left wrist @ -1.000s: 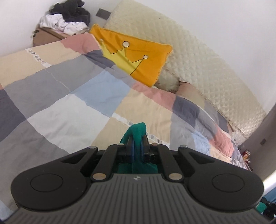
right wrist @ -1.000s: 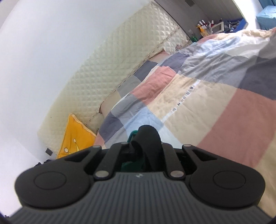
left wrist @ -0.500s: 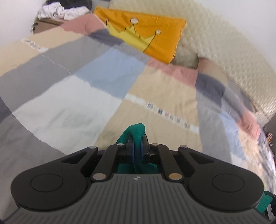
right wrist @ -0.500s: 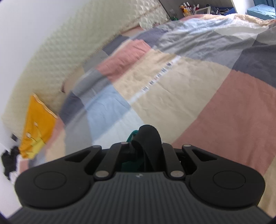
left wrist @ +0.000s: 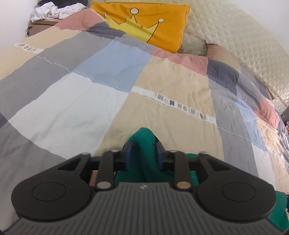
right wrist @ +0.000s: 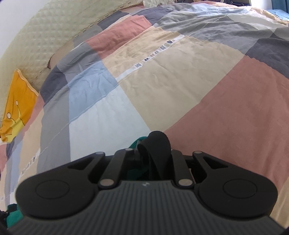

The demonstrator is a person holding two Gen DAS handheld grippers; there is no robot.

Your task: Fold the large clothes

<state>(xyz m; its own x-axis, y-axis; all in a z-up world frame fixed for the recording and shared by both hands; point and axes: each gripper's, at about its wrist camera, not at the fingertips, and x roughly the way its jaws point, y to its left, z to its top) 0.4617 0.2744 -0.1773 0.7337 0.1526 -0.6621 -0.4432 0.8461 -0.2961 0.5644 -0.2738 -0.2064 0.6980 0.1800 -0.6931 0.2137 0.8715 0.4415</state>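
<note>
A green garment [left wrist: 144, 142] loops up between the blue pads [left wrist: 128, 153] of my left gripper [left wrist: 144, 150], low over the patchwork duvet [left wrist: 68, 101]. Its jaws are opening, and a gap shows beside the left pad. More green cloth [left wrist: 278, 207] trails at the lower right. In the right wrist view, a black fold of the same garment [right wrist: 159, 142] sticks up between the fingers of my right gripper [right wrist: 155, 153], with a green edge [right wrist: 139, 141] beside it. The right jaws are starting to open but still pinch the fold. Most of the garment is hidden under both grippers.
An orange crown pillow [left wrist: 144, 23] leans on the cream quilted headboard [left wrist: 234, 36] at the far end of the bed. White and dark clothes [left wrist: 52, 10] are piled on a bedside unit at the upper left. The pillow [right wrist: 16, 104] also shows at the left in the right wrist view.
Both grippers have sunk toward the duvet and tilted down. The left jaws, pinched tight on the green cloth before, now stand apart. The right grip on the black fold looks much the same.
</note>
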